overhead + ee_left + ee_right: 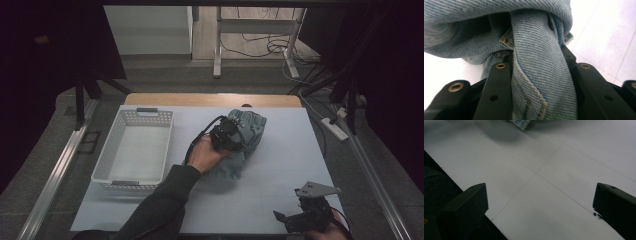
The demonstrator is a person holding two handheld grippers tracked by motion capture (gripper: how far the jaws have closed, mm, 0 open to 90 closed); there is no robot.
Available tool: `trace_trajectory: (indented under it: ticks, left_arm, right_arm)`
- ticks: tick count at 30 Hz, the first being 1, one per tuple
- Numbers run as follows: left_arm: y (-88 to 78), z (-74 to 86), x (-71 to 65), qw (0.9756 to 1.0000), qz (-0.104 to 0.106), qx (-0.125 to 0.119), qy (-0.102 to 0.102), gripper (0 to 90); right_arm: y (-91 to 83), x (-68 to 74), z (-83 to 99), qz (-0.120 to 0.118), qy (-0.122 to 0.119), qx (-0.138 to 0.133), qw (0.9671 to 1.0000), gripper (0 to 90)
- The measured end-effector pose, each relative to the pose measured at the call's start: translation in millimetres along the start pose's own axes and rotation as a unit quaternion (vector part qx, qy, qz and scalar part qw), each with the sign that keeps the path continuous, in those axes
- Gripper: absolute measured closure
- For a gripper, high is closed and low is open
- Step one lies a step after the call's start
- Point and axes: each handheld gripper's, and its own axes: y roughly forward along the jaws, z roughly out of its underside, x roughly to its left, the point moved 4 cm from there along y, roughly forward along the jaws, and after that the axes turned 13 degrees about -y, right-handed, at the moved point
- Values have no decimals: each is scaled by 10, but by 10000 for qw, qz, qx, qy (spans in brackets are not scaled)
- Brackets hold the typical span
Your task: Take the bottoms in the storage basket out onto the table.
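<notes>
A folded light-blue denim garment [251, 126] lies in the middle of the white table [280, 165]. A hand in a dark sleeve holds my left gripper [227, 137] against the garment's left side. In the left gripper view, the left gripper [536, 56] has its black jaws shut on a thick seamed fold of the denim [486, 15]. My right gripper [288, 220] rests low over the table's near right corner, apart from the garment. In the right gripper view, the right gripper [540, 195] stands open over bare table, with a corner of the denim [520, 123] far off at the top.
A white perforated plastic basket [147, 111] stands on the left part of the table, with nothing in it. Beyond the table's far edge are desk legs [218, 45] and loose cables on the floor [265, 47]. Dark stands flank both sides.
</notes>
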Motion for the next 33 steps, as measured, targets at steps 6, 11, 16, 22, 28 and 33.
trace_trajectory:
  ticks: [6, 11, 16, 22, 28, 33]
  left_arm:
    - [99, 40, 50, 9999, 57, 48, -91, 635]
    - [130, 41, 63, 9998, 76, 41, -185, 623]
    - [200, 67, 75, 9999, -11, 108, -49, 606]
    - [307, 92, 98, 9998, -24, 187, -11, 584]
    - [365, 110, 133, 9998, -47, 200, 21, 568]
    - [407, 127, 167, 9998, -29, 183, -44, 540]
  right_arm:
    - [-2, 0, 0, 1, -2, -4, 10000, 2]
    - [-3, 2, 0, -4, -8, -6, 10000, 2]
    - [-3, 4, 0, -8, -15, -10, 10000, 2]
    - [-6, 4, 1, -9, -19, -15, 10000, 2]
    - [-6, 5, 1, -10, -21, -18, 10000, 2]
    - [-6, 6, 1, -10, -27, -19, 10000, 2]
